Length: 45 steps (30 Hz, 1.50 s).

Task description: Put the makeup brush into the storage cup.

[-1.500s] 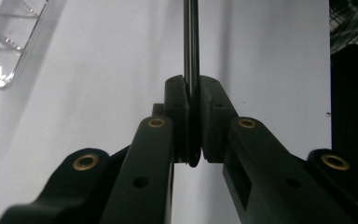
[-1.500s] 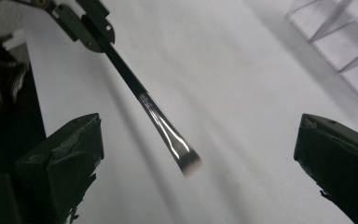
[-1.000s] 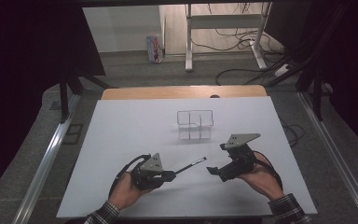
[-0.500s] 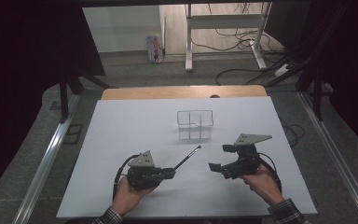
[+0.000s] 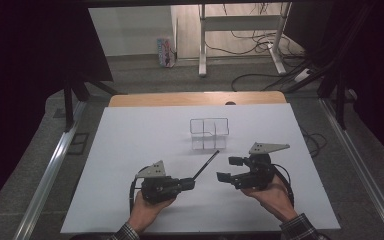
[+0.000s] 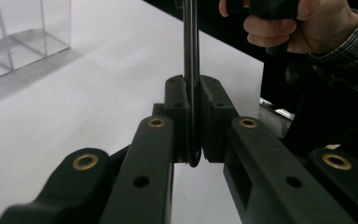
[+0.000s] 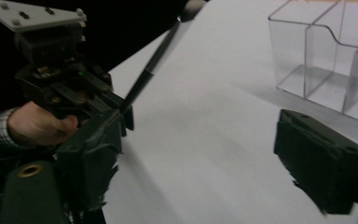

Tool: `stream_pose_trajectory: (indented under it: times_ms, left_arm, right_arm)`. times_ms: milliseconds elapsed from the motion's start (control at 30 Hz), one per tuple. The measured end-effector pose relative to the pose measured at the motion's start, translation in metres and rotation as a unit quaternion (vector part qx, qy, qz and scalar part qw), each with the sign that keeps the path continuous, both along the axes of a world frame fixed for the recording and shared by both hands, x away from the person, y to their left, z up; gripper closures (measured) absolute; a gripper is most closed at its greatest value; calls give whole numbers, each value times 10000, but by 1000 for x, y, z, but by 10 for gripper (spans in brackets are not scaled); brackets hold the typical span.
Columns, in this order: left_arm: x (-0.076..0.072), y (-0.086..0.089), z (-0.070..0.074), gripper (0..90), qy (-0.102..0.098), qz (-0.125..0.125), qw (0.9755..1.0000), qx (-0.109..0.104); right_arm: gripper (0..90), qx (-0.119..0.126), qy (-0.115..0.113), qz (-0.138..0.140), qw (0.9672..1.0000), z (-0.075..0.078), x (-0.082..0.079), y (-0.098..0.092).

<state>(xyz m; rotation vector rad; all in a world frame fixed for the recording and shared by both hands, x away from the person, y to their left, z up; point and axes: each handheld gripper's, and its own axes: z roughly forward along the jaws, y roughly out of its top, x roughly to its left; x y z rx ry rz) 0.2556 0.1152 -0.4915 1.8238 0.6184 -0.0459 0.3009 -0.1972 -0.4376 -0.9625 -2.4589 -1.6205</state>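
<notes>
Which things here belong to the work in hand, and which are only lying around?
In the work:
- black pen, clamped in the left gripper
- clear divided organizer ahead of it
- right gripper, jaws apart, nothing between them

Lying around:
- small printed carton on the floor
- cables beyond the table

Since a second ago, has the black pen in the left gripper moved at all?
Yes. Clamped in the left gripper, the black pen now has its tip just below the clear organizer, where earlier it lay lower and pointed more to the right.

The left gripper [image 6: 193,135] is clamping a black pen [image 6: 190,70] upright, pointing between a clear box [image 6: 18,37] and a hand [image 6: 284,23].
</notes>
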Motion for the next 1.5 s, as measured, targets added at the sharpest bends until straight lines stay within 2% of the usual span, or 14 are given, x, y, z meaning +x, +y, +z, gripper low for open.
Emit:
stream_pose_trajectory:
  times_ms: [33,100,167,200,300,633,833,867,900,933,967,1033,1267,1500]
  left_arm:
    - [0,0,0,833,0,0,10000,0]
    - [-1,-4,0,833,-68,-32,9999,-66]
    - [-1,-5,0,833,-101,-46,9999,-100]
    - [-1,-8,0,833,-134,-63,9998,-165]
    - [-2,-13,-1,833,-194,-129,9994,-254]
    - [-3,-28,-4,832,-299,-335,9987,-232]
    - [-4,-34,-5,828,-302,-437,9986,-22]
    - [-5,-36,-5,824,-319,-451,9984,88]
    - [-5,-36,-5,819,-319,-451,9984,88]
    - [-4,-36,-5,809,-297,-378,9986,207]
    - [-4,-36,-5,793,-297,-378,9986,207]
    - [-3,-33,-3,720,-274,-249,9986,370]
    - [-4,-31,3,512,-310,9,9964,783]
    - [-5,-25,8,385,-257,136,9943,1028]
  right_arm:
    - [188,0,0,0,10000,0,0,0]
    - [276,87,-80,85,9999,2,-2,2]
    - [295,132,-48,119,9998,3,-3,2]
    - [352,171,-35,170,9997,3,-3,3]
    - [417,215,-4,251,9995,4,-4,4]
    - [659,481,194,534,9972,4,-3,4]
    - [775,657,451,708,9943,1,0,3]
    - [818,800,652,815,9913,0,2,3]
    - [818,800,652,815,9913,0,2,3]
    - [828,823,718,876,9902,0,2,3]
    - [828,823,718,876,9902,0,2,3]
    - [830,641,626,831,9925,0,1,3]
    - [830,508,526,720,9947,1,2,1]
    - [830,355,370,630,9967,3,1,-1]
